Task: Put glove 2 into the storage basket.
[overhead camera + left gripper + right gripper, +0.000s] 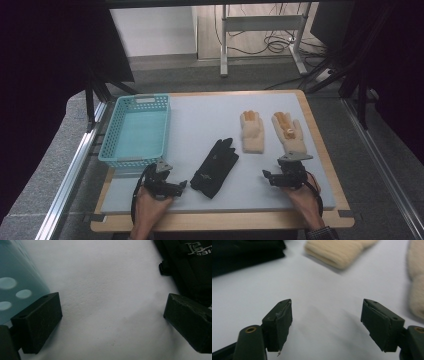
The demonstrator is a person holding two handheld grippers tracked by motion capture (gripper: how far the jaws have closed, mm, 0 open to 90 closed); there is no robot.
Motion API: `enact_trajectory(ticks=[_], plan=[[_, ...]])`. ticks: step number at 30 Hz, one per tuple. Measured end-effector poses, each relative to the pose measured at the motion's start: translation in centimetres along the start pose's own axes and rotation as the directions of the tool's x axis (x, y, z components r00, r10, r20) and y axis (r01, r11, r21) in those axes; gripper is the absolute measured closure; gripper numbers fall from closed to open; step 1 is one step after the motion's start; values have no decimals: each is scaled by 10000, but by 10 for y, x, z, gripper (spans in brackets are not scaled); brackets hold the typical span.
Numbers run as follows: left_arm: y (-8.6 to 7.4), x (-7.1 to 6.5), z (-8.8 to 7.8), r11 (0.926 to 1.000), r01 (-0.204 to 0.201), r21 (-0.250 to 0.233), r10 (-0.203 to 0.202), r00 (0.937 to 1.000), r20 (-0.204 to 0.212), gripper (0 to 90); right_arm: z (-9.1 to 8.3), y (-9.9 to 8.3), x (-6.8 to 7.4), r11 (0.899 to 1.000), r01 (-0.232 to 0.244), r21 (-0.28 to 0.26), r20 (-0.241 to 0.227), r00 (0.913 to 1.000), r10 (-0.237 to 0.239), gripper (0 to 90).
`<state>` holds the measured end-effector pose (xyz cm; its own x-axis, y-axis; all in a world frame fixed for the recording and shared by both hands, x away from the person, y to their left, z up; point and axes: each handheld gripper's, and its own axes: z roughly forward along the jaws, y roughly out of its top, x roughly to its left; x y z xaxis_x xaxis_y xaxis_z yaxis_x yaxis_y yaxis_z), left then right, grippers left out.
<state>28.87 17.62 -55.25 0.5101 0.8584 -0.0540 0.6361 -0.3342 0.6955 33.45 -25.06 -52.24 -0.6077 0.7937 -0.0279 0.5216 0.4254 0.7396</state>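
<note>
Three gloves lie right of the turquoise perforated plastic basket (135, 131): a black fabric glove (216, 168) nearest, two cream knitted gloves (252, 131) beyond. Left claw (181, 187) and right claw (268, 175) rest wide open, empty, likely poised for sorting.

You had a black glove (215, 167) lying flat at lower centre, two cream knitted gloves (252, 131) upper right, and a teal basket (136, 131) left.
</note>
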Motion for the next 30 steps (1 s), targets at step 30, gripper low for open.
enact_trajectory(ticks=[30], plan=[[15, -16, -18, 9998, -59, -198, 77, 9960, 896, 50, 5, -8, -4, 9998, -170, 121, 505, 9986, 164, 168]])
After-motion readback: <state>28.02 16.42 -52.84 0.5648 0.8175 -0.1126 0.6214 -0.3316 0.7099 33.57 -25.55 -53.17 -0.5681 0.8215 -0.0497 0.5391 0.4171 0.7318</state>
